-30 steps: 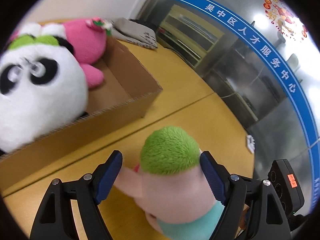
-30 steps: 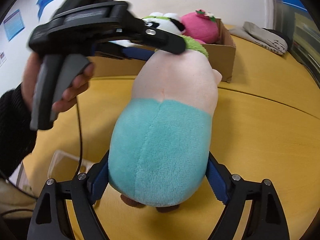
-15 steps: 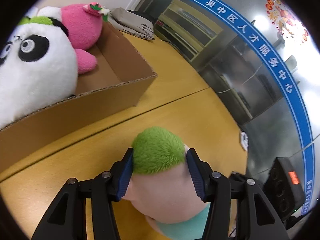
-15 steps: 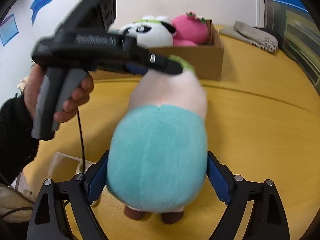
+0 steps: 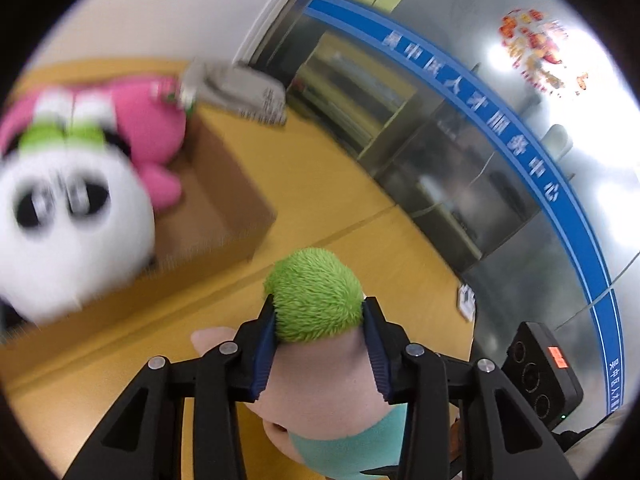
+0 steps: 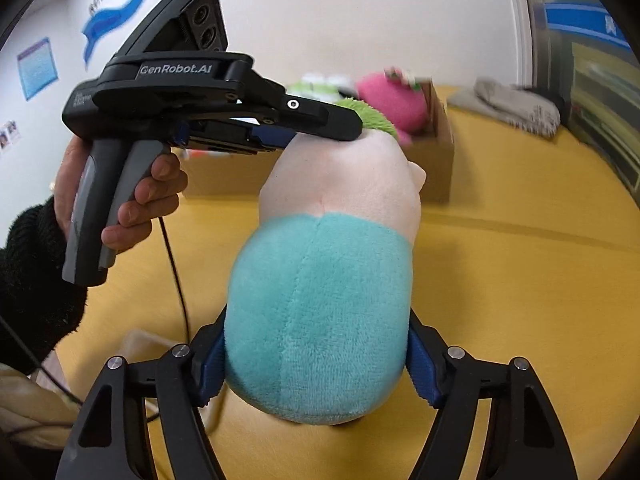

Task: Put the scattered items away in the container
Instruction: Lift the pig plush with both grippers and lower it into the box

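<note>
A plush doll [image 6: 332, 272] with green hair, a pale pink back and a teal bottom is held in the air over the yellow table [image 6: 520, 280]. My left gripper [image 5: 318, 322] is shut on its green-haired head [image 5: 316, 296]. My right gripper [image 6: 316, 356] is shut on its teal bottom. The left gripper also shows in the right wrist view [image 6: 344, 128], coming in from the left. A cardboard box [image 5: 224, 208] stands beyond the doll and holds a panda plush [image 5: 72, 232] and a pink plush [image 5: 148, 128].
A grey folded cloth [image 6: 516, 106] lies on the table behind the box. A glass wall with a blue band [image 5: 500, 132] stands to the right. A clear plastic piece [image 6: 136, 344] and a cable [image 6: 176, 280] lie at the near left edge.
The left gripper closed on the doll's head. Both grippers lifted the doll off the table and carried it closer to the box.
</note>
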`<state>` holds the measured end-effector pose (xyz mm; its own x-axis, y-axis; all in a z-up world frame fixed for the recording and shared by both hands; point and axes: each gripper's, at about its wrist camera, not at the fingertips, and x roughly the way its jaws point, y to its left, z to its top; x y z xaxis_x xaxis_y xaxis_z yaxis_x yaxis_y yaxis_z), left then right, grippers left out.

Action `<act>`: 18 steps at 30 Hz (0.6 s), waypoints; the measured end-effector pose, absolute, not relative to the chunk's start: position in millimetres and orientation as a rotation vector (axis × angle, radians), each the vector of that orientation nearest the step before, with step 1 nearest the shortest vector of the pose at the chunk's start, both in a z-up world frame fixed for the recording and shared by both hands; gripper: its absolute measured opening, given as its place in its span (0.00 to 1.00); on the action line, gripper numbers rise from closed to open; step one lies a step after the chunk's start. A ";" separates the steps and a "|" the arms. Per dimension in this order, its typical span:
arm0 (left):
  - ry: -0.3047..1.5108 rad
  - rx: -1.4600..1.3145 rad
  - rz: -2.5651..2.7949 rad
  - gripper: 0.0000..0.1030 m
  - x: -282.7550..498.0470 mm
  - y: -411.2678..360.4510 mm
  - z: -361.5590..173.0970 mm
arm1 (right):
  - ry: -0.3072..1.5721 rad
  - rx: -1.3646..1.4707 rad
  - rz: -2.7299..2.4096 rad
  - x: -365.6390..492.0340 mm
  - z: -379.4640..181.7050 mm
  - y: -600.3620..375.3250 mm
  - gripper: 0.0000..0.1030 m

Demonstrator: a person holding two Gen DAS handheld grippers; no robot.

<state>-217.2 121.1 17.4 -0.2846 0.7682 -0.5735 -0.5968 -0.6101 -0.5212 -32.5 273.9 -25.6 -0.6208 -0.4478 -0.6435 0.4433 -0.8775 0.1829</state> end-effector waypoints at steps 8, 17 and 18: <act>-0.057 -0.840 2.118 0.38 -292.3 130.9 111.0 | 0.105 0.725 -2.530 -113.8 45.7 265.0 0.76; 0.025 -0.976 2.214 0.38 -415.3 140.9 73.7 | 0.131 0.709 -2.590 -248.3 14.4 246.1 0.76; 0.023 -1.009 2.206 0.38 -423.5 140.7 62.0 | 0.141 0.738 -2.587 -255.9 3.7 243.1 0.76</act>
<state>-423.5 140.7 62.0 -0.4509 0.5898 -0.6699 -0.6035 -0.7544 -0.2580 -255.9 243.1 3.7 -0.7588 -0.3885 -0.5228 0.4430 -0.8962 0.0231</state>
